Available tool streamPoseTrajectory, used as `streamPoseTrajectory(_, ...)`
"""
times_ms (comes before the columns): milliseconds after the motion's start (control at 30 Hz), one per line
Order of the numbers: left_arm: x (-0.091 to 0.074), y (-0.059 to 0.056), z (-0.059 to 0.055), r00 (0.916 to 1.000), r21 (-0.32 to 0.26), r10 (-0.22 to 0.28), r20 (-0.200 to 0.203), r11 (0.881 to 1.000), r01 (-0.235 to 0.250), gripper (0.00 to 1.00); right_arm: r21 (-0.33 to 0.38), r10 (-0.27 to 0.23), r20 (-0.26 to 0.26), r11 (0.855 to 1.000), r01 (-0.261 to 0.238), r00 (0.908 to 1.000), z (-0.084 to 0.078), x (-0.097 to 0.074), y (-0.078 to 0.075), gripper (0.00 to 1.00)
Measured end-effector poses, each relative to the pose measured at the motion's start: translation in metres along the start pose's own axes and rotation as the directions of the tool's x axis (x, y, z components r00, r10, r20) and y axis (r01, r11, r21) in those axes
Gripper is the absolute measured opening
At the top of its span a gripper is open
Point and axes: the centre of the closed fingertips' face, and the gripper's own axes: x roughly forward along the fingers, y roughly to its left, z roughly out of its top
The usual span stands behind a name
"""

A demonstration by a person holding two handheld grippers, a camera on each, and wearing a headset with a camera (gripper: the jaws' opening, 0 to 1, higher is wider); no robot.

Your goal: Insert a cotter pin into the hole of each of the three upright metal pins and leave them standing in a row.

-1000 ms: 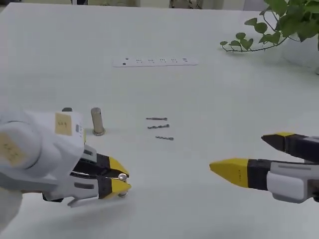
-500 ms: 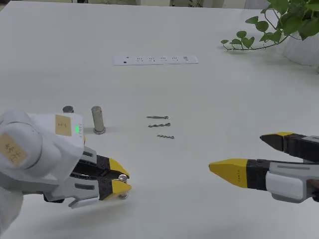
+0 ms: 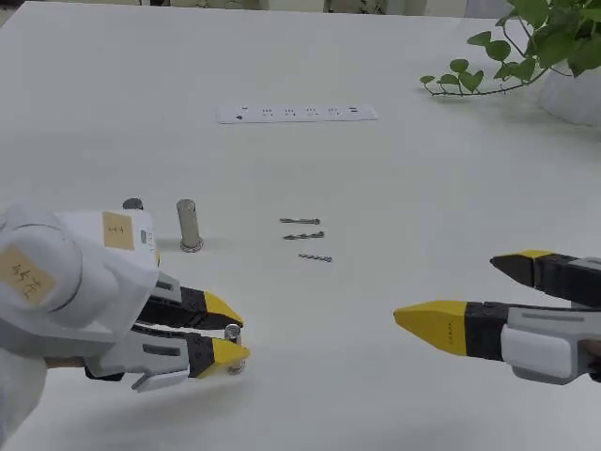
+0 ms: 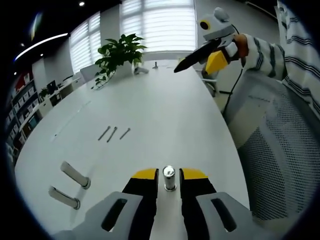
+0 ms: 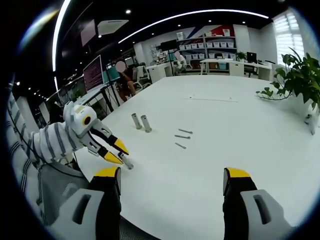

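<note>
- Now the left gripper [image 3: 237, 338] sits low on the counter [image 3: 394, 178], jaws narrowly apart around one upright metal pin [image 4: 169, 177]; thin gaps show on both sides in the left gripper view.
- Right gripper [image 3: 443, 287] hovers well to the right, jaws spread wide, holding nothing.
- Two other metal pins [image 3: 187, 224] stand upright behind the left gripper, one partly hidden by it.
- Three cotter pins [image 3: 303, 236] lie loose in a short stack mid-counter, apart from all the pins.
- Power strip [image 3: 298, 114] lies farther back; a plant [image 3: 540, 42] is at the far right corner.
</note>
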Motion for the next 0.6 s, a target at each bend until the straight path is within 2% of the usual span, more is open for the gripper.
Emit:
streamPoseTrajectory(100,-0.004,0.0,0.001,0.9999,-0.019,0.01,0.002,1.0,-0.01,0.23,-0.003,0.002,0.001,1.0,-0.002,1.0,0.0,0.0,0.0,0.82)
streamPoseTrajectory(233,-0.013,0.001,0.007,0.9981,-0.09,0.036,0.05,0.995,-0.031,0.39,0.0,0.005,0.0,1.0,-0.005,1.0,0.0,0.002,0.0,0.82)
streamPoseTrajectory(300,-0.018,0.0,0.009,0.9958,-0.152,0.049,0.078,0.988,-0.036,0.5,0.0,0.008,-0.002,1.0,-0.008,1.0,-0.001,0.002,0.001,0.82)
streamPoseTrajectory(367,-0.024,0.001,0.013,0.992,-0.178,0.068,0.106,0.983,-0.048,0.59,0.0,0.011,-0.005,1.0,-0.011,0.9999,-0.002,0.003,0.001,0.82)
streamPoseTrajectory(500,-0.035,0.001,0.018,0.9822,-0.25,0.1,0.159,0.966,-0.058,0.75,-0.003,0.015,-0.007,1.0,-0.015,0.9999,-0.002,0.004,0.001,0.81)
streamPoseTrajectory(600,-0.042,0.001,0.019,0.9754,-0.287,0.122,0.184,0.956,-0.065,0.83,-0.006,0.018,-0.008,1.0,-0.019,0.9998,-0.002,0.005,0.001,0.81)
